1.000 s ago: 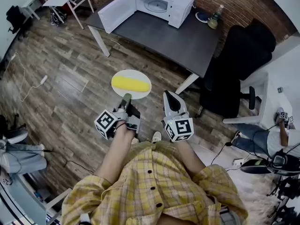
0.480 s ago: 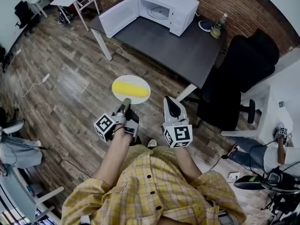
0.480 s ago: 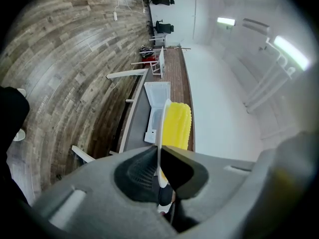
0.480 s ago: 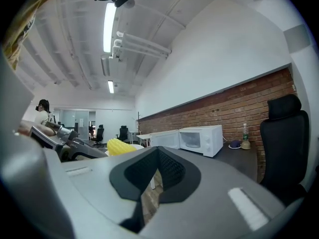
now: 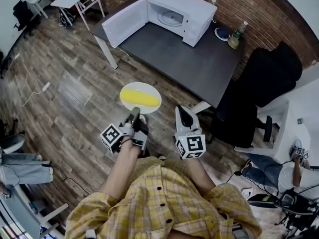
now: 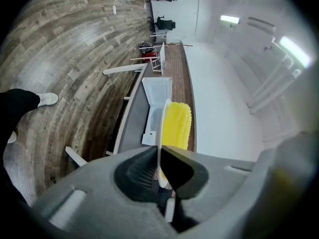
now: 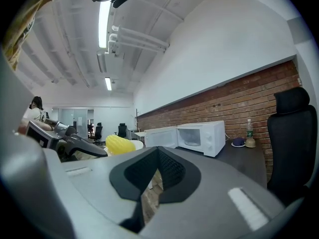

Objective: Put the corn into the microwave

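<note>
**Corn on a plate, short of the table**

The left gripper [image 5: 134, 113] pinches the near rim of a white plate [image 5: 151, 90] above the floor. The corn [image 5: 139, 98] lies on it. To its right, the right gripper [image 5: 183, 112] is closed and empty. The microwave [image 5: 192, 6] stands open on the far table [image 5: 199, 63].

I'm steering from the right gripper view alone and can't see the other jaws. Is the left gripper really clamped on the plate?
Observer: Yes. The left gripper view shows the left gripper with its jaws pinched on the rim of the white plate, and the corn lying on it.
Operator: Is the plate over the table yet?
Observer: No. In the head view it hangs above the wooden floor, short of the dark table.
</note>
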The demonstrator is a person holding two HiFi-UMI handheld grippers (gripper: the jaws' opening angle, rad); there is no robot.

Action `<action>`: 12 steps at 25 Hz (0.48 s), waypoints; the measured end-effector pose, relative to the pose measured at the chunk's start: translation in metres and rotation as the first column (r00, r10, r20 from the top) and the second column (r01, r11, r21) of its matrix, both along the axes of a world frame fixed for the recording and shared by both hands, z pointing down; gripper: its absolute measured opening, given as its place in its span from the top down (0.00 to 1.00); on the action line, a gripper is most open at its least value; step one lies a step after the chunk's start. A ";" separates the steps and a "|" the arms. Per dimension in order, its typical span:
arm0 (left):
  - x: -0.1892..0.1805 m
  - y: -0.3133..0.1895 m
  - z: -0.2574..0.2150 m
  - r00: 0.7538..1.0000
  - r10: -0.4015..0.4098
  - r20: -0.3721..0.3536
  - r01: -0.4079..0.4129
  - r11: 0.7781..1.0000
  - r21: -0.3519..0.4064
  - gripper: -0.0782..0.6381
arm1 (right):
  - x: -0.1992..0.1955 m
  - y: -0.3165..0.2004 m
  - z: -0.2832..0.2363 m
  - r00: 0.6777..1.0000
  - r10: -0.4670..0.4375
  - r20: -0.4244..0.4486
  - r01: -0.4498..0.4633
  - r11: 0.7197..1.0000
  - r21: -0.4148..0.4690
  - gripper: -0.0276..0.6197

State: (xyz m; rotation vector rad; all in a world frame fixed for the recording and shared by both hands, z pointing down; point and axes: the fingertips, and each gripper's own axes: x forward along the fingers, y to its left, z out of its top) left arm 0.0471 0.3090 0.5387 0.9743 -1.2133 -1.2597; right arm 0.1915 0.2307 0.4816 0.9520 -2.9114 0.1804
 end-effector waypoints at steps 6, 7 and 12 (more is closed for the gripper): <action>-0.050 -0.077 -0.007 0.999 0.042 -0.005 -0.042 0.999 0.022 0.87 | -0.050 -0.069 -0.011 0.999 0.039 0.023 -0.040 0.999 0.018 0.95; -0.058 -0.090 -0.009 0.999 0.053 -0.003 -0.053 0.998 0.022 0.87 | -0.058 -0.081 -0.012 0.999 0.049 0.022 -0.049 0.999 0.018 0.95; -0.097 -0.144 -0.013 0.993 0.120 0.012 -0.120 0.993 -0.006 0.87 | -0.096 -0.132 -0.022 0.994 0.103 0.026 -0.104 0.995 0.012 0.95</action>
